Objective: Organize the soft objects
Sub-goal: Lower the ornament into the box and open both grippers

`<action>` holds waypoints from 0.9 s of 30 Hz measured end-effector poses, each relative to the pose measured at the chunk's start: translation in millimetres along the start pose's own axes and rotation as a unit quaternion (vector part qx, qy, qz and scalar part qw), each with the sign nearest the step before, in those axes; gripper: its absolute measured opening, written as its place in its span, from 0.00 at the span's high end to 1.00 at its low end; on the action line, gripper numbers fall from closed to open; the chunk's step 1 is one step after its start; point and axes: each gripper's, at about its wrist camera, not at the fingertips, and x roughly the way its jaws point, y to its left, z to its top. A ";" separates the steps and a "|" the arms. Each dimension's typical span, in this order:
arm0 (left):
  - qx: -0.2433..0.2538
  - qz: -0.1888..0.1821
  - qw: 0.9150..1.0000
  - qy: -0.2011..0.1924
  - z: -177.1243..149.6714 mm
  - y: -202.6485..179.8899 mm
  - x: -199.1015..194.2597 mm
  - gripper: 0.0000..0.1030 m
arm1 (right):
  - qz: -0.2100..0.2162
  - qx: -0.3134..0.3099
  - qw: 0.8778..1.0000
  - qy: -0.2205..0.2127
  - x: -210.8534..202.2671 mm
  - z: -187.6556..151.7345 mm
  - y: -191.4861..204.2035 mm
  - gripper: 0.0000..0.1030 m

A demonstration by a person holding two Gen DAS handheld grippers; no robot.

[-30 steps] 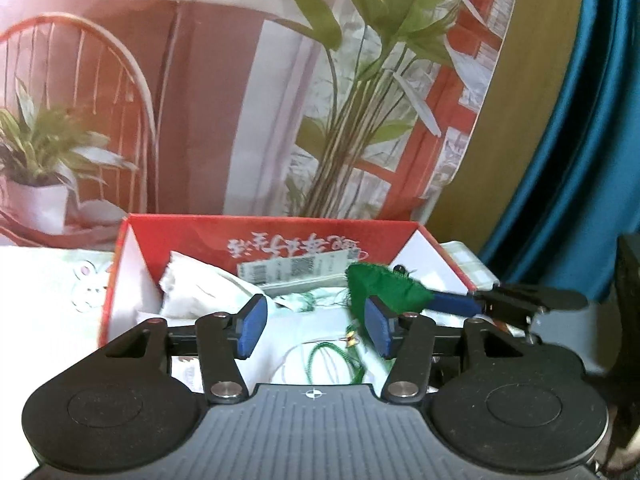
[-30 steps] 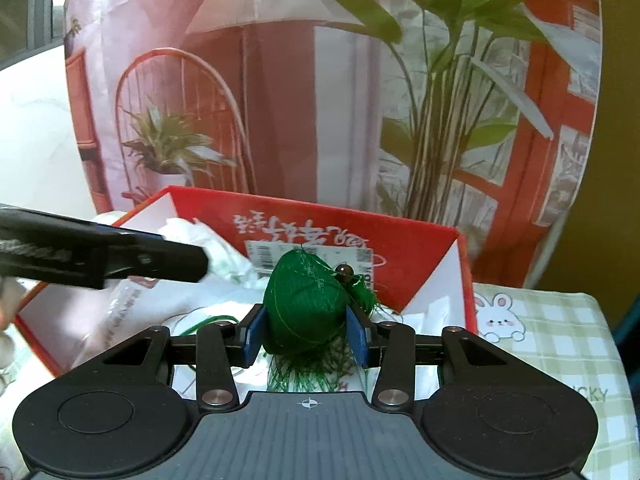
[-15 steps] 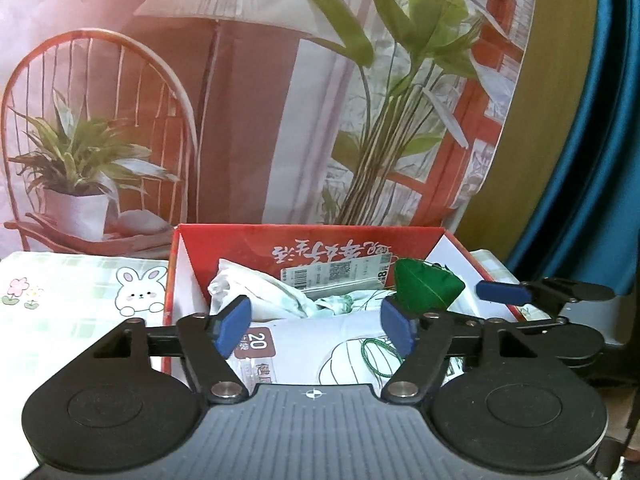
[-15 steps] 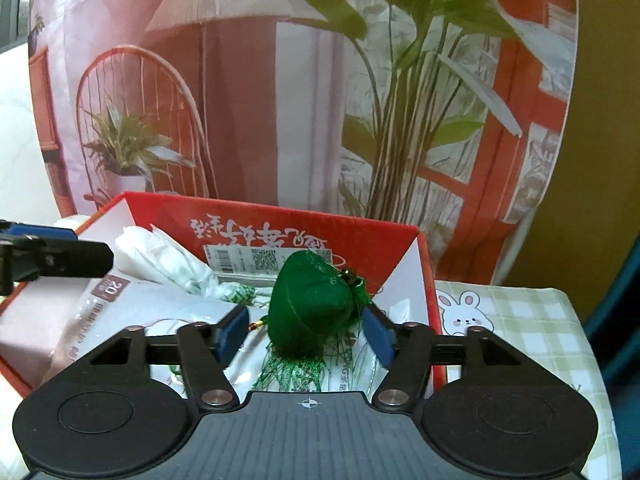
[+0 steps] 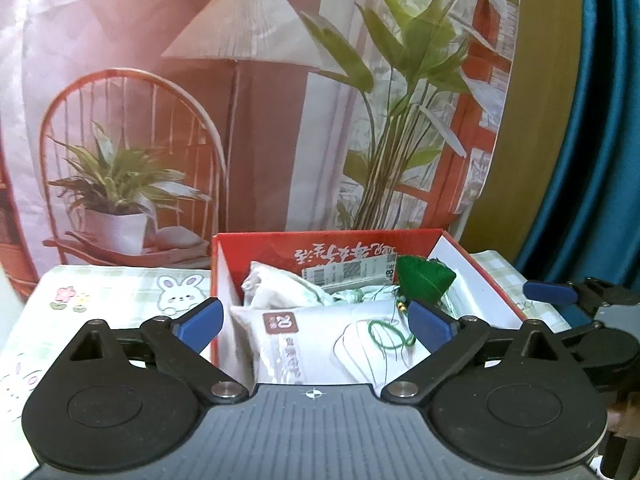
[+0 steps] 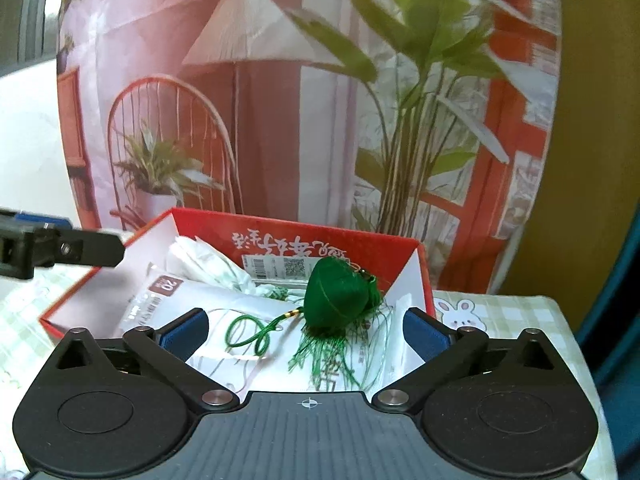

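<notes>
A green tasselled pouch (image 6: 336,294) lies inside the red box (image 6: 400,252), on top of a white soft pack (image 6: 248,312), its green cord looped to the left. My right gripper (image 6: 304,336) is open and empty, drawn back just in front of the pouch. In the left wrist view the pouch (image 5: 426,276) sits at the box's (image 5: 260,244) right side beside white bags (image 5: 280,284). My left gripper (image 5: 316,322) is open and empty in front of the box. The right gripper's blue fingertip (image 5: 548,292) shows at the right.
The box stands on a green checked cloth with rabbit prints (image 5: 120,292) over a table. A printed backdrop of a chair, lamp and plants (image 6: 280,120) hangs behind. A blue curtain (image 5: 592,120) is at the right. The left gripper's finger (image 6: 60,246) reaches in at the left.
My right gripper let go of the green pouch, opened wide and pulled back; the pouch now rests in the box. My left gripper also opened wider and drew back from the box.
</notes>
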 end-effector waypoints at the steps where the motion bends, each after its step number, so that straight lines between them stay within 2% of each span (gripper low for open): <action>1: 0.000 0.003 1.000 -0.002 -1.8 -0.7 -5.5 0.01 | 0.000 0.009 1.000 -0.004 -5.5 -1.7 -0.8 0.00; 11: 0.004 0.019 1.000 -0.008 -30.2 -6.7 -52.0 0.00 | 0.001 0.044 0.998 -0.039 -58.7 -30.6 2.1 0.00; 21: 0.001 0.028 1.000 -0.004 -75.1 -0.4 -84.3 0.00 | 0.000 0.102 0.994 -0.050 -92.0 -68.6 -4.9 0.00; 27: -0.011 0.036 0.999 -0.001 -95.4 7.3 -97.7 0.00 | -0.013 0.083 0.996 -0.043 -102.9 -96.9 2.8 0.00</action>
